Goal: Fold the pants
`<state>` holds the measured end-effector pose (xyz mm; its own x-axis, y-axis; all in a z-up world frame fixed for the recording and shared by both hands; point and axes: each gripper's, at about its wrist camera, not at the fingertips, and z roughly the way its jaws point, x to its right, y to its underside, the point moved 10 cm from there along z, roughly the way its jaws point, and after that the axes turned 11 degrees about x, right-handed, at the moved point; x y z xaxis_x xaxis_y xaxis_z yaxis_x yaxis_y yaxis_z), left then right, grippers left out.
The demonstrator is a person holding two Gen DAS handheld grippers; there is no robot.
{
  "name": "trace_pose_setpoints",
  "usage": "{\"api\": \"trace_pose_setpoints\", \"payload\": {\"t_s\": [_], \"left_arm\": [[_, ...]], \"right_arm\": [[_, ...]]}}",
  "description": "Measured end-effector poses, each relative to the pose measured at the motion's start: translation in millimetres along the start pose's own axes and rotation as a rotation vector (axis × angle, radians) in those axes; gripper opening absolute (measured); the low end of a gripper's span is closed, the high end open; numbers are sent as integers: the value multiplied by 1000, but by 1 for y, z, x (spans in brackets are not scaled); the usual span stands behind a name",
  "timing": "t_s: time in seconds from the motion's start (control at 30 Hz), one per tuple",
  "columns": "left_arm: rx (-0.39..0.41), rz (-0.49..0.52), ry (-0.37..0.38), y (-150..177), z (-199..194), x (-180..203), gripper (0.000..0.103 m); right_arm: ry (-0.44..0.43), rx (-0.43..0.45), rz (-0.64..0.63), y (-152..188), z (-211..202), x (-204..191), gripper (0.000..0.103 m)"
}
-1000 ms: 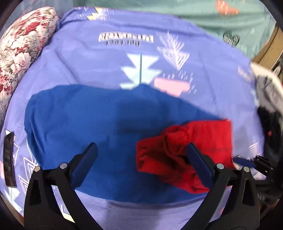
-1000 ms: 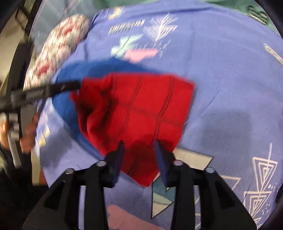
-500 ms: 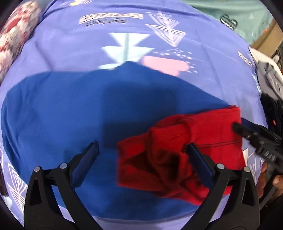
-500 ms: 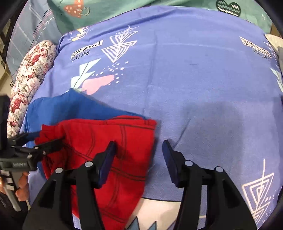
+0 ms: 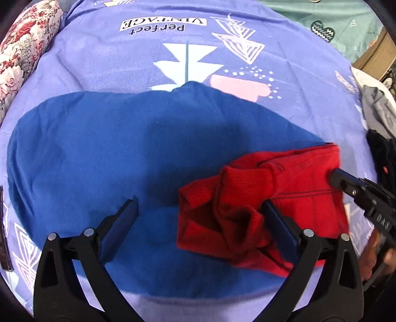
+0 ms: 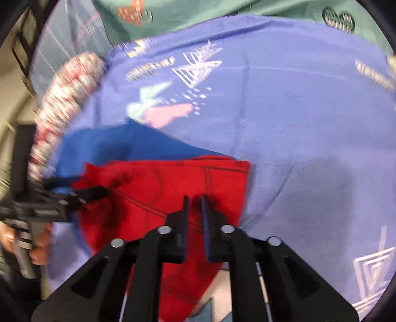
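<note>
The red pants lie crumpled on a spread blue garment, bunched at their left end and flatter toward the right. My left gripper hangs open just above them; its right finger is sunk into the bunched red cloth and its left finger is over the blue. In the right wrist view the red pants sit under my right gripper, whose jaws are closing to a narrow gap with red fabric pinched in it. From the left view the right gripper comes in at the pants' right edge.
Everything lies on a purple printed bedsheet. A floral pillow lines the far left, green cloth the back, and grey and black clothes the right edge. A hand holds the right gripper.
The right gripper's jaws went from wide apart beside the pants' edge to nearly together over the red fabric. The left gripper sank closer to the garments, still open.
</note>
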<state>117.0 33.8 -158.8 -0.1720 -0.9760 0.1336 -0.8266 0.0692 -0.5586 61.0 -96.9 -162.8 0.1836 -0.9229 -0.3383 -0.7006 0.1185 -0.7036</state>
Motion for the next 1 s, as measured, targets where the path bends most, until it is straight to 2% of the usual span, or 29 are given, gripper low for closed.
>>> {"api": "trace_pose_setpoints", "payload": {"t_s": [0.07, 0.13, 0.3, 0.37, 0.4, 0.43, 0.53, 0.6, 0.67, 0.73, 0.8, 0.9, 1.0], "left_arm": [[36, -11, 18, -4, -17, -6, 101], [71, -41, 17, -7, -36, -19, 101], [101, -168, -53, 4, -63, -76, 101], [115, -220, -64, 12, -73, -102, 101], [138, -244, -67, 13, -78, -113, 101], [167, -277, -82, 13, -83, -130, 101], [155, -376, -132, 22, -84, -172, 101], [145, -440, -131, 27, -81, -189, 100], [144, -494, -117, 29, -76, -201, 99], [125, -513, -112, 31, -67, -207, 99], [118, -514, -98, 32, -61, -207, 93], [97, -508, -62, 27, -46, -205, 78], [88, -439, -94, 16, -34, -205, 77]], "right_arm": [[-7, 55, 42, -7, -8, 5, 16], [52, 102, 31, -12, -15, 14, 17], [80, 103, 46, -9, -13, 20, 20], [94, 123, 22, -11, -16, 19, 35], [100, 133, 18, -12, -17, 19, 57], [106, 149, 19, -13, -20, 19, 61], [90, 174, 18, -16, -23, 16, 61], [83, 161, 16, -14, -21, 14, 62], [95, 153, 4, -12, -19, 14, 68], [126, 168, -15, -13, -20, 15, 81], [137, 187, -23, -14, -22, 16, 84], [124, 180, 0, -12, -20, 17, 85], [126, 167, 13, -11, -17, 20, 85]]}}
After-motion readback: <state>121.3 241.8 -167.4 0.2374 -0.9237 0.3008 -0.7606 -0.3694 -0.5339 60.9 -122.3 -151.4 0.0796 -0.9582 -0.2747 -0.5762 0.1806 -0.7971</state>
